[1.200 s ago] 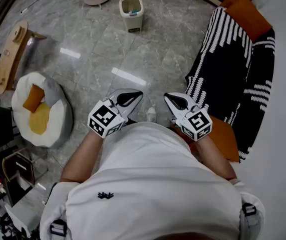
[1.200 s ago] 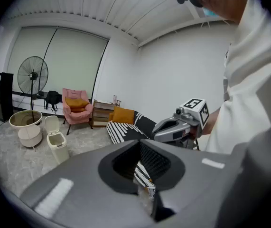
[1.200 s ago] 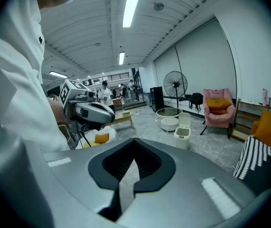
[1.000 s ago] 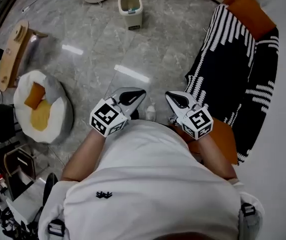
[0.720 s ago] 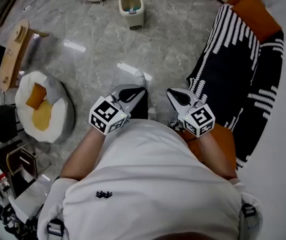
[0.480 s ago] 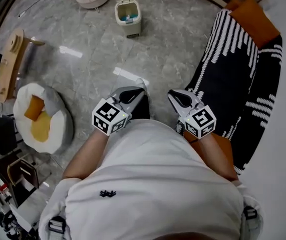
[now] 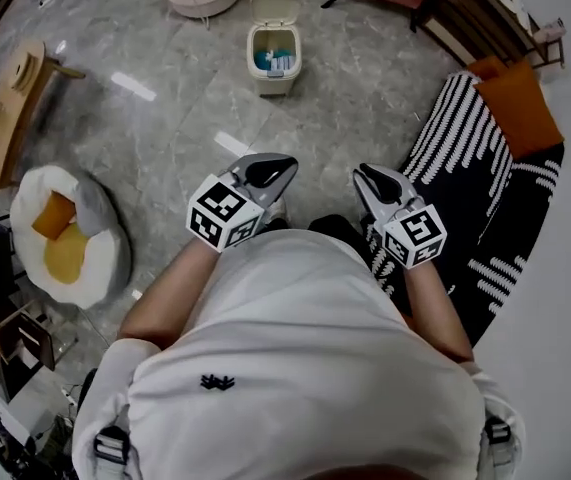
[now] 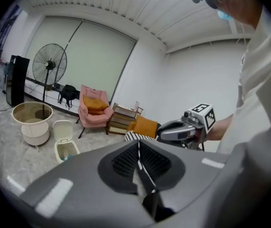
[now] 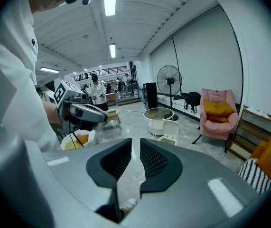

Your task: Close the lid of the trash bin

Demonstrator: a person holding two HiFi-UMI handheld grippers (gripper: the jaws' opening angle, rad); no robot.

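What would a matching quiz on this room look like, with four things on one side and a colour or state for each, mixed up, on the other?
Things:
1. trash bin
2. left tongs
3. right tongs
4. armchair

Colours and states:
A. pink
B. lid standing up
C. closed, holding nothing
D. slightly apart, nothing between

Pairs: 1-B, 2-C, 3-D, 4-A.
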